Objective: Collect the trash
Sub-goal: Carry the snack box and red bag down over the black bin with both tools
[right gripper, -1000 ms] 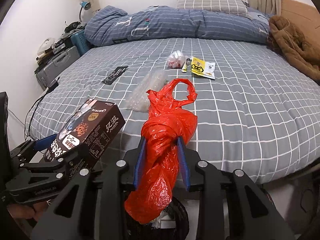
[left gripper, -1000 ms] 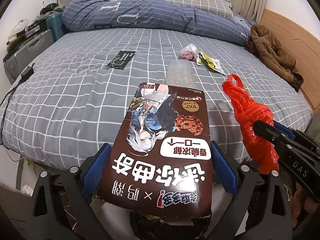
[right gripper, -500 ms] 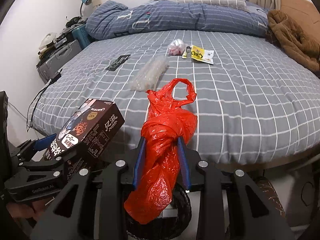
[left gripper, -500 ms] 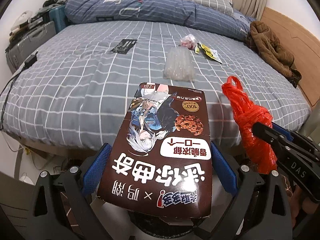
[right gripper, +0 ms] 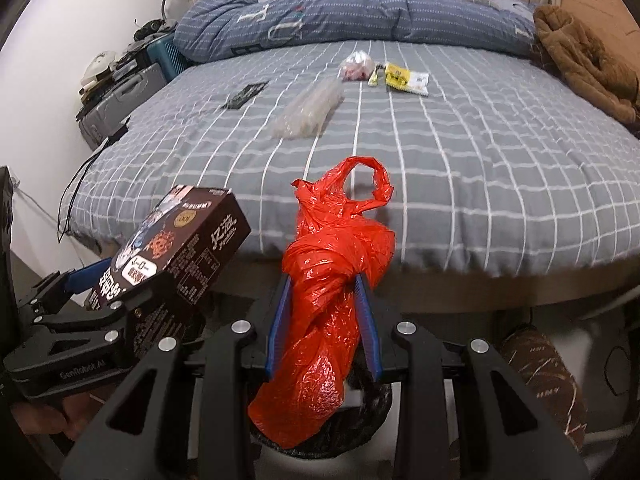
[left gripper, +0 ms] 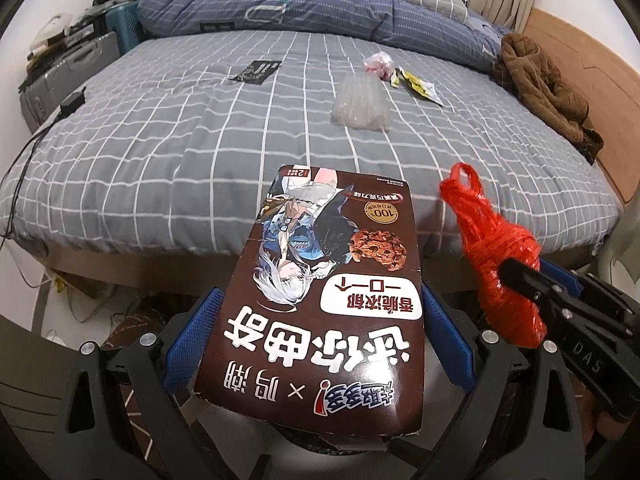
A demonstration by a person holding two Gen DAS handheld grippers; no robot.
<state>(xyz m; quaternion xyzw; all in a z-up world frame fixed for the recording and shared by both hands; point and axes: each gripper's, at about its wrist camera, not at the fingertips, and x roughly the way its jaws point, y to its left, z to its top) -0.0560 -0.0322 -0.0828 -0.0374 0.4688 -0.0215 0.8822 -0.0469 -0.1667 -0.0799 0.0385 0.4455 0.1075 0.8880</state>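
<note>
My left gripper is shut on a brown cookie box, its blue pads pressing on both long sides. My right gripper is shut on a knotted red plastic bag, whose tail hangs down over a dark-lined bin. Both are held off the foot of the bed, side by side. On the grey checked bed lie a clear plastic wrap, a black flat packet, a crumpled pink-white bag and a yellow sachet.
A brown coat lies at the bed's right edge and a blue duvet is heaped at the head. Suitcases and a cable stand at the left. A brown patterned roll lies on the floor at the right.
Both grippers have drawn back from the bed and sunk a little; the bed's front edge and the floor below have come into view. Both grips are unchanged.
</note>
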